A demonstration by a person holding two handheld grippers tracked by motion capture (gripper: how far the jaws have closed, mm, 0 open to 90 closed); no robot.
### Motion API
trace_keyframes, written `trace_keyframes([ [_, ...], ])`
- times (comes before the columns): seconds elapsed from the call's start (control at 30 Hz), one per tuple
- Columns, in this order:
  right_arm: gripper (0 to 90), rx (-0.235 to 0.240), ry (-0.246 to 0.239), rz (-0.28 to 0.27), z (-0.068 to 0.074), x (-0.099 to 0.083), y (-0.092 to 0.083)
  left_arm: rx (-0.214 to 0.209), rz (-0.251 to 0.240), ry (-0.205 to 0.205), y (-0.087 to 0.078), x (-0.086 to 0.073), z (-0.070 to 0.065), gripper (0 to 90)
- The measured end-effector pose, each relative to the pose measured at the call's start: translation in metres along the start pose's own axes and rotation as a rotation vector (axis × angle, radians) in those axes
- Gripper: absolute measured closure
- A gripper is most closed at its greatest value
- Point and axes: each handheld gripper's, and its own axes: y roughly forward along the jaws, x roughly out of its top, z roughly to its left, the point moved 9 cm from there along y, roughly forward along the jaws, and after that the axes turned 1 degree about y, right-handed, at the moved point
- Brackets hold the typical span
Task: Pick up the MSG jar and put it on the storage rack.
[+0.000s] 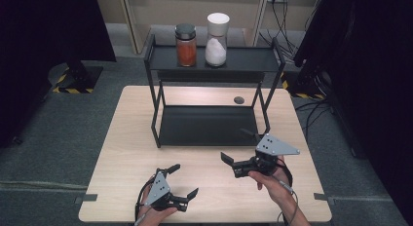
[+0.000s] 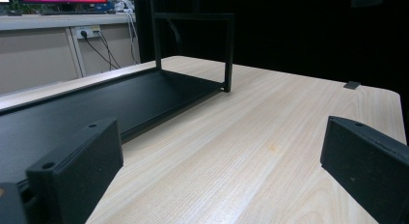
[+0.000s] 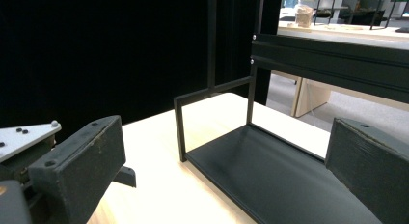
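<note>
My right gripper, lower centre-right, and left gripper, bottom centre, both gape empty over the table; jars stand upright at frame top on the rack, straight ahead, right gripper nearer.

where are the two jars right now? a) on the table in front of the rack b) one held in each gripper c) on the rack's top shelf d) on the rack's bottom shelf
c: in the high view the jar of orange powder and the white-lidded jar stand side by side on the top shelf of the black rack, while the left gripper and right gripper are near the table's front edge, jaws open and holding nothing.
</note>
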Motion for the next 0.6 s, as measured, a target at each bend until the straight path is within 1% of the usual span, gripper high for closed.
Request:
trace_keyframes([
  [0.17,0.8,0.001,0.000,0.002,0.002,-0.007,0.000,0.007,-0.005,-0.001,-0.001,0.000,0.001,0.5],
  [0.33,0.8,0.007,0.012,0.002,0.003,-0.016,0.001,0.009,-0.007,0.000,-0.001,0.001,0.002,0.5],
  [0.5,0.8,0.004,0.005,0.004,0.004,-0.023,0.001,0.012,-0.005,-0.001,-0.001,0.001,0.002,0.5],
  [0.6,0.8,0.008,0.011,0.002,0.005,-0.028,0.001,0.015,-0.005,-0.001,-0.002,0.001,0.003,0.5],
])
